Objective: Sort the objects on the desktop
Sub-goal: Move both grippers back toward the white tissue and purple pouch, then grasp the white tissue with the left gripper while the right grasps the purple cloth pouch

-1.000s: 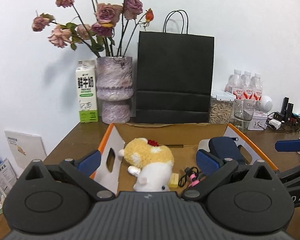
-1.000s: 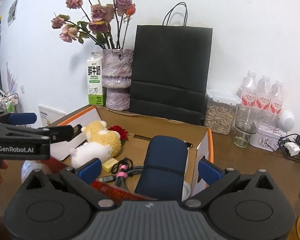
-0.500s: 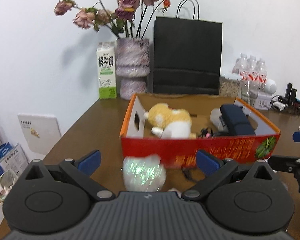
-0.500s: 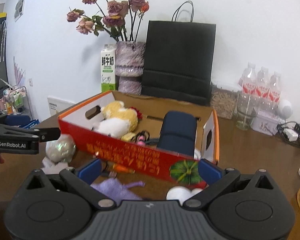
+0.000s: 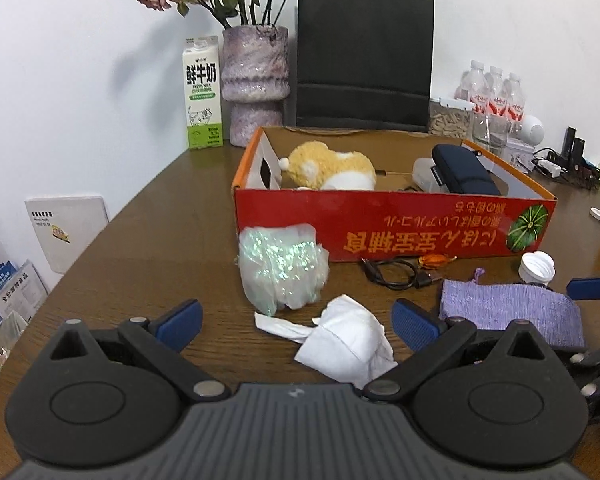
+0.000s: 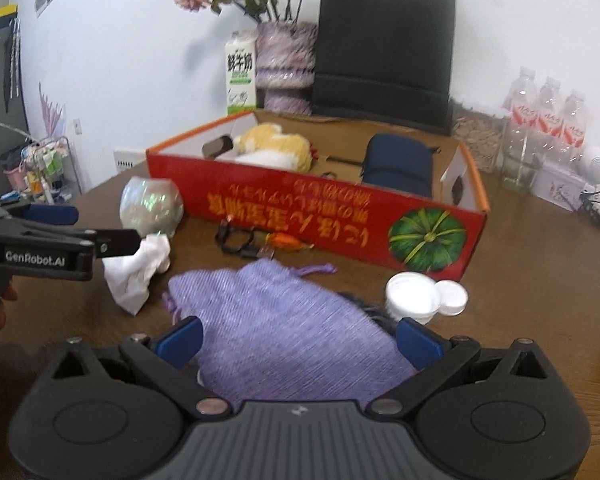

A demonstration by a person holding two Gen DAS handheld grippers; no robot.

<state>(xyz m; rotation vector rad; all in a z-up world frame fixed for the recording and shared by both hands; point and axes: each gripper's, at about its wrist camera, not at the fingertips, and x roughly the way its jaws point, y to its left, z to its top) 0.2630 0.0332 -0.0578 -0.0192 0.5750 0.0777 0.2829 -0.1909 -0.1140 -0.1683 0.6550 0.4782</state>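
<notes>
Two handheld grippers hover low over a brown wooden worktop [image 5: 148, 232], both with jaws spread wide and gripping nothing. Between the blue pads of the left gripper [image 5: 296, 322] lies a crumpled white tissue [image 5: 346, 340], and just beyond it sits a clear plastic bag with an iridescent green shimmer [image 5: 280, 268], close against the front wall of a red cardboard box printed with yellow characters and a green pumpkin [image 5: 396, 228]. Inside that box rest a yellow-and-white plush toy [image 5: 328, 166] and a dark navy zip case [image 5: 464, 174]. The right gripper [image 6: 298, 340] hangs over a flat lilac woven drawstring pouch [image 6: 284, 320], which spreads between its blue pads on the worktop. Near the pouch, in front of the box, lie a coiled black cable [image 5: 392, 274], an orange-wrapped sweet [image 5: 434, 259] and a white plastic screw-top jar [image 6: 412, 294] with its loose lid [image 6: 452, 298] touching it.
</notes>
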